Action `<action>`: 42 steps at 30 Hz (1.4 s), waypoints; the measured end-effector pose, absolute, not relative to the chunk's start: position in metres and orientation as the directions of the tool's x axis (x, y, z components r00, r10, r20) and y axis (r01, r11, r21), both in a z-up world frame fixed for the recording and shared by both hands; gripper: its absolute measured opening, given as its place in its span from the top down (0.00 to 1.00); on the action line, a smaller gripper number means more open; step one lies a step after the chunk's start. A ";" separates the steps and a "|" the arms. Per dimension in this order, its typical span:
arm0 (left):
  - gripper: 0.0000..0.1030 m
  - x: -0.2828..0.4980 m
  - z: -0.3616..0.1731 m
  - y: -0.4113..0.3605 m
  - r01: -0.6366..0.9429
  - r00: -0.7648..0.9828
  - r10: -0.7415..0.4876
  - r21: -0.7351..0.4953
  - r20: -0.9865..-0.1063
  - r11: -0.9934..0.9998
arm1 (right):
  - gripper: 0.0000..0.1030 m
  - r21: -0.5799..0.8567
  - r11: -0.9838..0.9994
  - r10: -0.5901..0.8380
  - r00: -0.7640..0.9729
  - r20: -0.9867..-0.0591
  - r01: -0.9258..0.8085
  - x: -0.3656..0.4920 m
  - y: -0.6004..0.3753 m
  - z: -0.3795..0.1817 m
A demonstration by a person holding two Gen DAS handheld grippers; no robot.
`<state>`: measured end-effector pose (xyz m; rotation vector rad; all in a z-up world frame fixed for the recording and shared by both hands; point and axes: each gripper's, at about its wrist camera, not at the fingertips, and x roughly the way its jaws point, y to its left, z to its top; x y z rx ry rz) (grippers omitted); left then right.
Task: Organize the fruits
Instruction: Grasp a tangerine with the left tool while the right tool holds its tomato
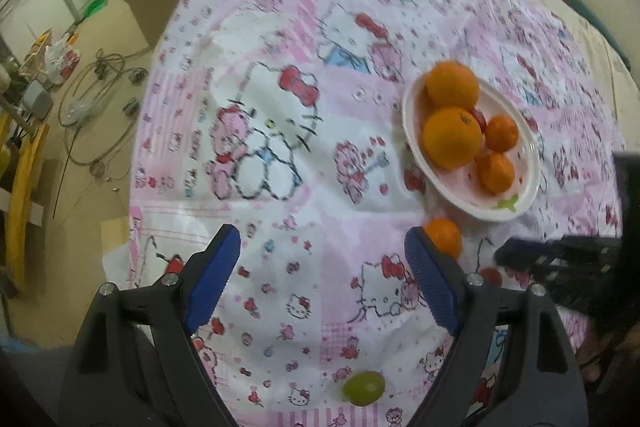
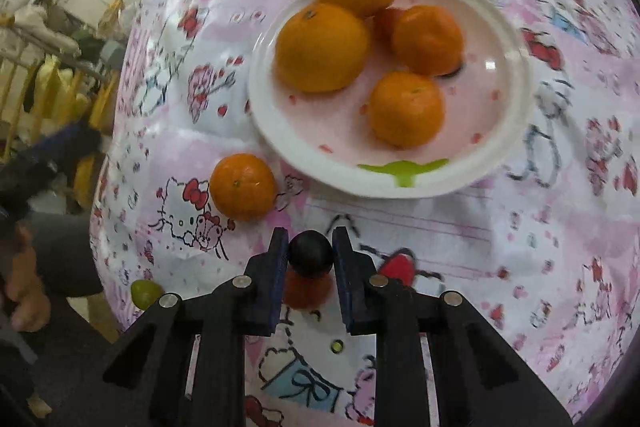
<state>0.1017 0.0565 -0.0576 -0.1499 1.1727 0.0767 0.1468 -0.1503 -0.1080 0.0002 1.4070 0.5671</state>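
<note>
- Four orange fruits on the white plate (image 2: pixel 280 143): two large oranges (image 2: pixel 322 47) toward its far side, two smaller mandarins (image 2: pixel 406 109) nearer, with a bit of a red fruit (image 2: pixel 384 21) showing between them.
- One loose mandarin (image 2: pixel 243 186) on the pink cartoon-cat tablecloth (image 1: pixel 280 47), just beside the plate's near rim, apart from it.
- One green grape (image 1: pixel 364 387) on the cloth near the table's edge, well apart from the plate.
- Right gripper (image 2: pixel 311 254) pinched tight on a small dark round fruit (image 2: pixel 311 253), held between the blue pads just short of the plate; below it a blurred reddish fruit (image 2: pixel 306 293), unclear what exactly.
- Left gripper (image 1: pixel 322 279) gaping wide over bare cloth, nothing between its blue pads (image 1: pixel 212 279); loose mandarin just past the right-hand pad.
- Part of a hand (image 2: pixel 24 291) at the left edge of the right wrist view.
</note>
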 end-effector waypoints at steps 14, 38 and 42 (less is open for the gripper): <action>0.21 0.120 -0.096 -0.035 0.096 0.286 -0.035 -0.008 -0.957 0.995 | 0.77 0.345 0.903 0.394 0.173 -0.903 -0.254 0.154 -0.209 -0.082; 0.63 0.125 -0.102 -0.047 0.145 0.281 -0.017 0.025 -0.960 0.989 | 0.77 0.359 0.920 0.389 0.233 -0.891 -0.159 0.154 -0.255 -0.069; 0.63 0.120 -0.090 -0.035 0.111 0.318 -0.026 0.010 -0.948 0.994 | 0.77 0.351 0.923 0.382 0.241 -0.892 -0.160 0.151 -0.256 -0.066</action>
